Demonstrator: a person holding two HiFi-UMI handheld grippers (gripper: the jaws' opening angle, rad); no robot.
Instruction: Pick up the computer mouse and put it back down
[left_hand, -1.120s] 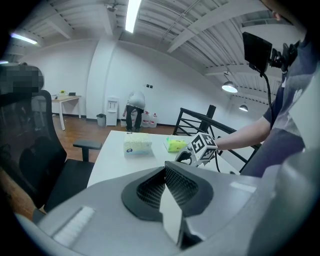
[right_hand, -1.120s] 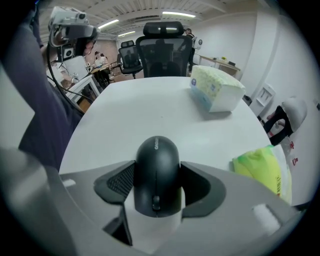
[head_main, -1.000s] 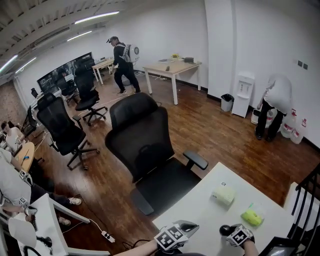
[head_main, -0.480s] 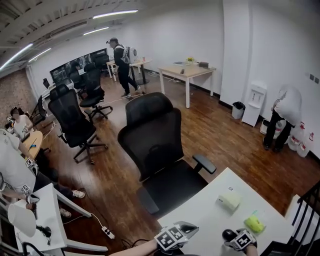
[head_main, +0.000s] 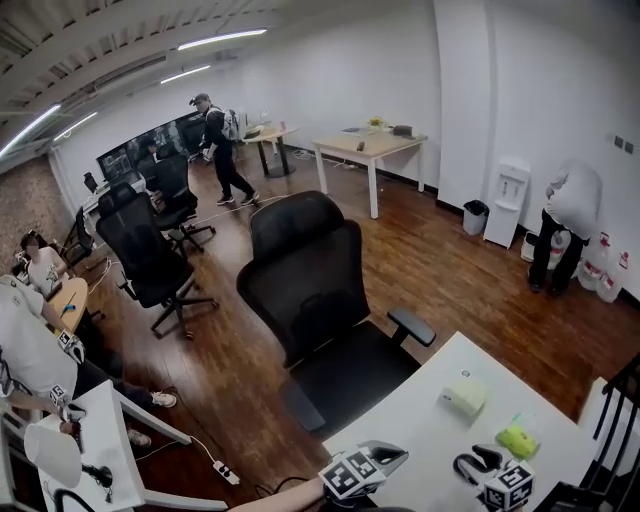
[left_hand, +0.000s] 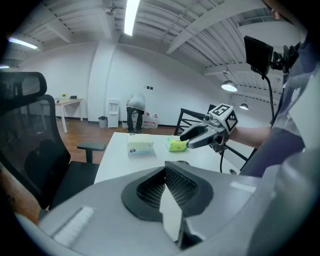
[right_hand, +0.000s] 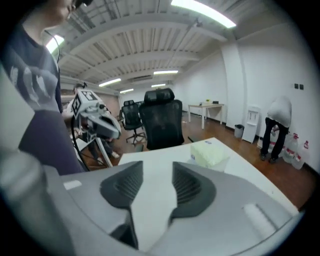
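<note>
Marker cube (head_main: 347, 477) on left hand-held gripper (head_main: 398, 455)

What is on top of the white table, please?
A pale tissue pack and a green packet lie on the white table. The right gripper, jaws closing and empty, covers the spot below it.

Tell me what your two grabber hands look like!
Both are grey plastic with rounded shells. The left gripper and right gripper each carry a white cube printed with black square markers. Inside the jaws sit black ribbed pads. A black cable hangs under the right one, whose jaws are closing with nothing between them. The person wears a grey-blue top.
</note>
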